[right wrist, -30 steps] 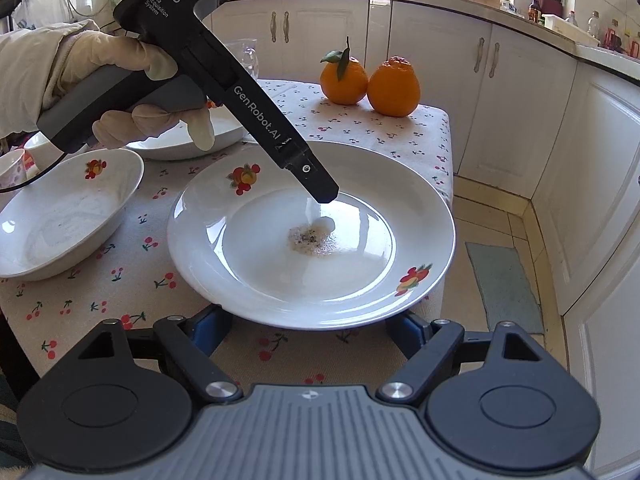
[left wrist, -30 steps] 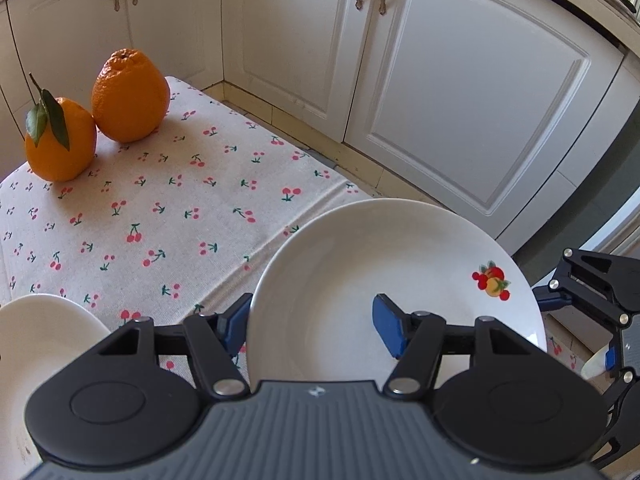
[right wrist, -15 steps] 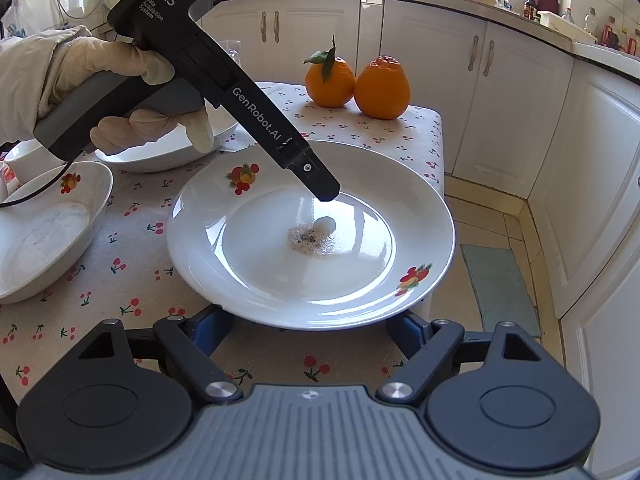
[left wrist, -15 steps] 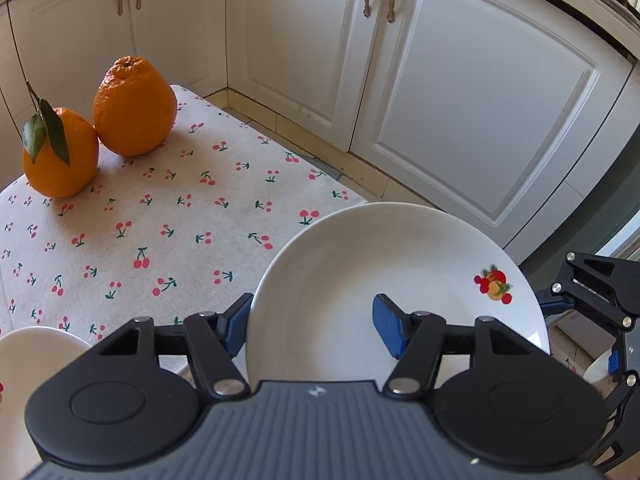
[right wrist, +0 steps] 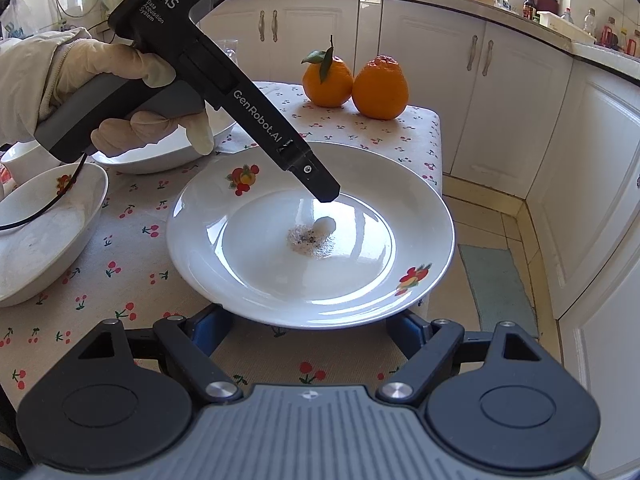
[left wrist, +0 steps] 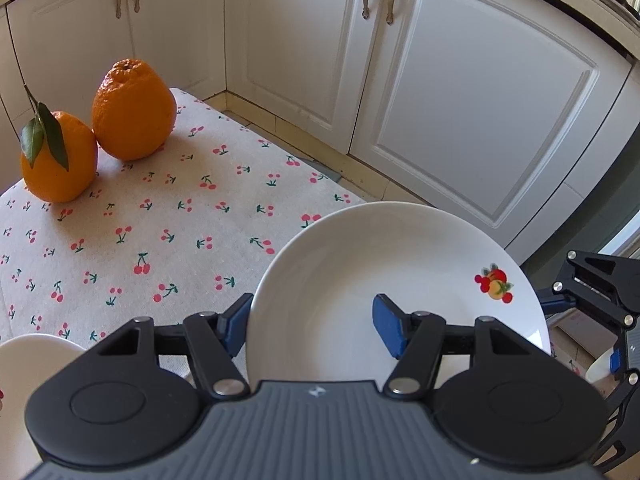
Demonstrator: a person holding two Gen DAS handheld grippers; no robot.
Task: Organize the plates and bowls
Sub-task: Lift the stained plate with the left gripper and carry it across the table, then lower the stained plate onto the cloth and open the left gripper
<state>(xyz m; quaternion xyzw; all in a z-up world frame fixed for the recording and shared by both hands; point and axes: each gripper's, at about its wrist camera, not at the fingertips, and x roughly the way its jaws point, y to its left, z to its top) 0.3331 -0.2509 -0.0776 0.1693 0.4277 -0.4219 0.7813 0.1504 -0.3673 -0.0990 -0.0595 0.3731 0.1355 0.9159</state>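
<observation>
A white plate with fruit decals [right wrist: 304,268] is lifted above the cherry-print tablecloth [right wrist: 120,264]; it also shows in the left wrist view [left wrist: 380,264]. My left gripper [left wrist: 312,326] is open, its jaws straddling the plate's rim, one finger over the plate and one outside. My right gripper [right wrist: 308,330] is open, its blue fingers [right wrist: 212,328] under the plate's near edge. A white bowl [right wrist: 44,236] sits at left and another bowl [right wrist: 160,152] lies behind the gloved hand.
Two oranges [right wrist: 356,80] stand at the table's far corner, also in the left wrist view [left wrist: 96,132]. White cabinets [left wrist: 460,92] surround the table. A tiled floor with a green mat [right wrist: 496,284] lies to the right.
Both grippers and the plate have shifted toward the table's near right side. The oranges look farther off and the left bowl has slid out of the left view.
</observation>
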